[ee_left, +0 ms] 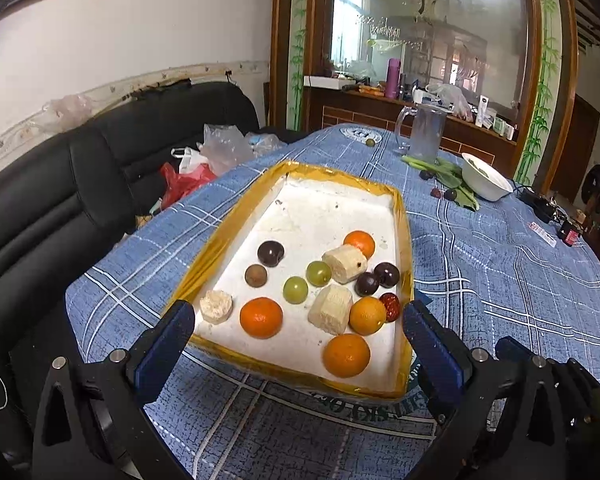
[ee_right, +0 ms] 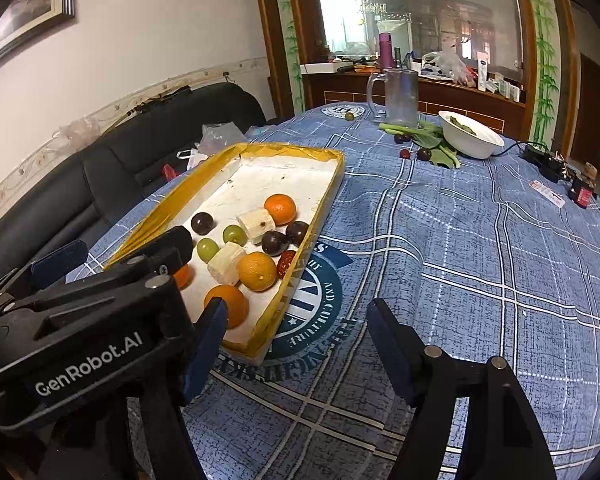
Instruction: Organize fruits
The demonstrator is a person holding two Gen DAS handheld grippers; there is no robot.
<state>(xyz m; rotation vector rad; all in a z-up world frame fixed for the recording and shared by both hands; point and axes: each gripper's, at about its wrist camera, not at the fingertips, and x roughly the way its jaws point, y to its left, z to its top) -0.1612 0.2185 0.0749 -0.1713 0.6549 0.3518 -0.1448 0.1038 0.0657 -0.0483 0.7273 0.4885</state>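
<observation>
desk [ee_left: 500,280] w/ blue plaid cloth | tray [ee_left: 236,236] yellow-rimmed, on desk, long axis running away from cams, fruit bunched at near end | L gripper [ee_left: 298,320] tilted down over tray's near end, jaws apart, empty | R gripper [ee_right: 296,324] tilted down at tray's near right corner, jaws apart, empty | nearest orange [ee_left: 346,355]

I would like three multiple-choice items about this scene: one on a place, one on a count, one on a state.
1. Where does the white bowl stand?
A. inside the tray
B. on the tablecloth, beside the green leaves
C. on the sofa

2. How many oranges lie in the tray?
A. two
B. four
C. six

3. What does the right claw hold?
A. nothing, it is open
B. an orange
C. a grape

Key: 1 B, the bowl stands on the blue cloth beside the leaves; 2 B, four orange fruits show; 3 A, only cloth shows between its fingers.
</observation>
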